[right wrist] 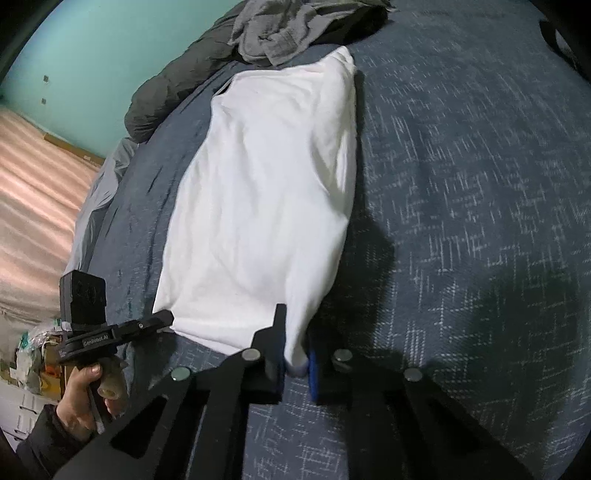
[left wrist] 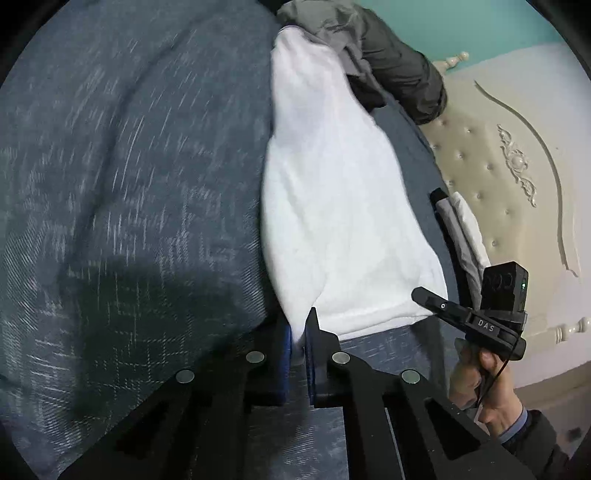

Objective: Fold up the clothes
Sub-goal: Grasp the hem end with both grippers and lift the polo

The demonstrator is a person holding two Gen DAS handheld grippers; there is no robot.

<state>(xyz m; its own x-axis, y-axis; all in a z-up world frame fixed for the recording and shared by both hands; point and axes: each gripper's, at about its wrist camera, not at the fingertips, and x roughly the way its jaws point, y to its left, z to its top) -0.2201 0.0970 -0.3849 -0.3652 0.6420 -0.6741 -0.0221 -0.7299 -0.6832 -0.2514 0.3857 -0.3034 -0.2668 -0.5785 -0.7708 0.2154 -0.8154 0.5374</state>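
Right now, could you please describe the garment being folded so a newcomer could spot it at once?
Start at the blue bedspread covering the bed. Along its middle lies a long white shirt, its near corners pinched in both grippers' fingers. Unlike the crumpled grey clothes heaped beyond it, it is bright white and spread flat.

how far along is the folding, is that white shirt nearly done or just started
Partly done. The white garment already lies as a long narrow strip on the blue bedspread, so its sides look folded in. In hand: the left gripper and right gripper each pinch a near corner. Left: the lengthwise fold, plus the grey clothes heaped at the far end.
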